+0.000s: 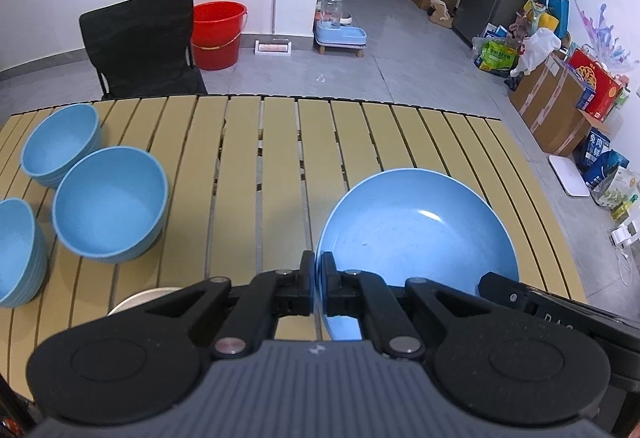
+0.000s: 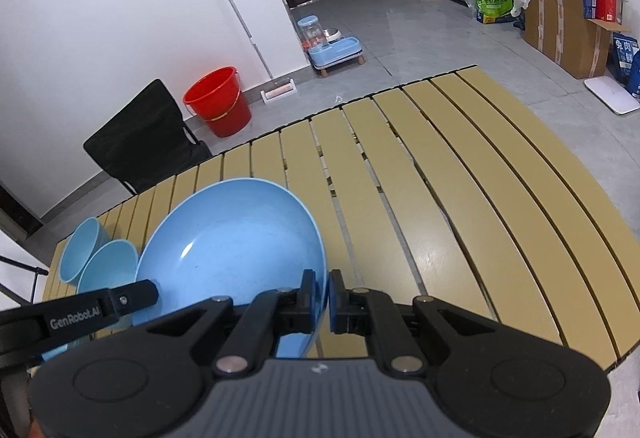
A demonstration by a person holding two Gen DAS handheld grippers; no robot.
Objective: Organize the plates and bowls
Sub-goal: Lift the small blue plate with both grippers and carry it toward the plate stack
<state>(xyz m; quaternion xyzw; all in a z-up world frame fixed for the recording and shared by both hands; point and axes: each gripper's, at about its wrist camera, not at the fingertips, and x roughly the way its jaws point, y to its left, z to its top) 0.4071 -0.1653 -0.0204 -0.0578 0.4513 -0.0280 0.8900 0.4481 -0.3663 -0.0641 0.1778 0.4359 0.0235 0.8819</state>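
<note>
Both grippers pinch one blue plate [image 1: 416, 226] by its rim: the left gripper [image 1: 318, 274] clenched on the near left edge, the right gripper [image 2: 322, 292] clenched on the opposite edge, so the plate hangs tilted above the slatted table [image 1: 280, 166] – clear of the slats, as far as the views tell. Left of the plate sit three blue bowls [image 1: 110, 204] (one partly cut off by the frame), with a cream dish [image 1: 138, 300] peeking out nearer. Beyond the table stand a black chair [image 1: 140, 42] and a red bucket [image 1: 216, 34].
</note>
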